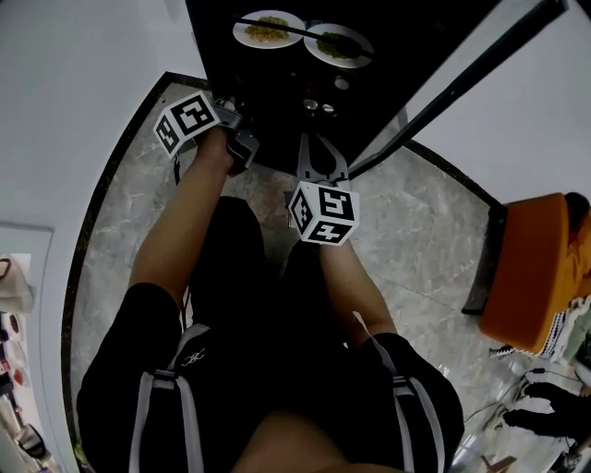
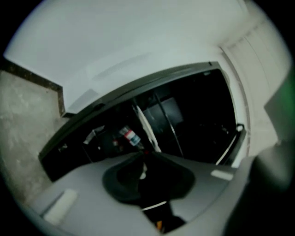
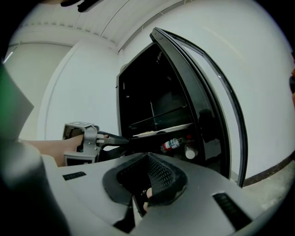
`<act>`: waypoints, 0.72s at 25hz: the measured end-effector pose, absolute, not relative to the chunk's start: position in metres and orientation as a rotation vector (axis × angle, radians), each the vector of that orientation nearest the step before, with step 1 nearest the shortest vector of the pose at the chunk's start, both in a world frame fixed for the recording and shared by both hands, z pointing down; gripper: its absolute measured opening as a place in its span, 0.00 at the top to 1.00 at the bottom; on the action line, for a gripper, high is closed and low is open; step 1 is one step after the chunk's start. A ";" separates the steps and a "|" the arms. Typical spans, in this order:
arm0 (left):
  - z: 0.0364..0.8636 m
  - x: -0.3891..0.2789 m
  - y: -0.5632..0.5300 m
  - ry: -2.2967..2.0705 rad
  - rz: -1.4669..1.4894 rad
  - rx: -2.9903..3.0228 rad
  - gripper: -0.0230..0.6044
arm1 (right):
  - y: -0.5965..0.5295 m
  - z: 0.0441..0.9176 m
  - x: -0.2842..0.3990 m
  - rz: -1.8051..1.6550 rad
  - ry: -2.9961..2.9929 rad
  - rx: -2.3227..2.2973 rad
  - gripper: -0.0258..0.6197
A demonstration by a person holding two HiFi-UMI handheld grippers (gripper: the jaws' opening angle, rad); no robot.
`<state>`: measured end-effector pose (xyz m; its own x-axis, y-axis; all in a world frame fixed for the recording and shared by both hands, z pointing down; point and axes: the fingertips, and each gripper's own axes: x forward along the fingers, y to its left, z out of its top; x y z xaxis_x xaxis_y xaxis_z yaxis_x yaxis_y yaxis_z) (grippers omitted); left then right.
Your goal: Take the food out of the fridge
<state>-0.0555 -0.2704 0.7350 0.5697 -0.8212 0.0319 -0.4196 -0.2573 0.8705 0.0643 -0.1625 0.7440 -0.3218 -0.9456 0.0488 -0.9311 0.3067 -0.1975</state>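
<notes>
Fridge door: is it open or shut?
Open. The fridge door swings out to the side, and the dark inside shows, with a plate of food on a shelf.

Head cam looked steeply down onto the open black fridge. Both gripper cams faced level into it, close up; left one was rolled. All three shared its interior.
</notes>
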 end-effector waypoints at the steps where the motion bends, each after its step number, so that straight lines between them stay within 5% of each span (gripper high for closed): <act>1: 0.731 -0.057 -0.279 -0.969 -0.603 1.841 0.88 | -0.161 0.745 0.065 -0.290 2.479 -1.785 0.96; 7: 0.717 -0.057 -0.322 -0.835 -0.820 1.634 0.82 | -0.154 0.752 0.078 -0.285 2.477 -1.832 0.96; 18: 0.722 -0.053 -0.356 -0.903 -0.754 1.551 0.79 | -0.146 0.760 0.102 -0.315 2.449 -1.911 0.96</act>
<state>-0.0534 -0.3555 0.7224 0.5006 -0.8656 0.0098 -0.1453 -0.0728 0.9867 0.1019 -0.1462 0.7596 -0.2508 -0.9619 0.1086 -0.9581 0.2306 -0.1700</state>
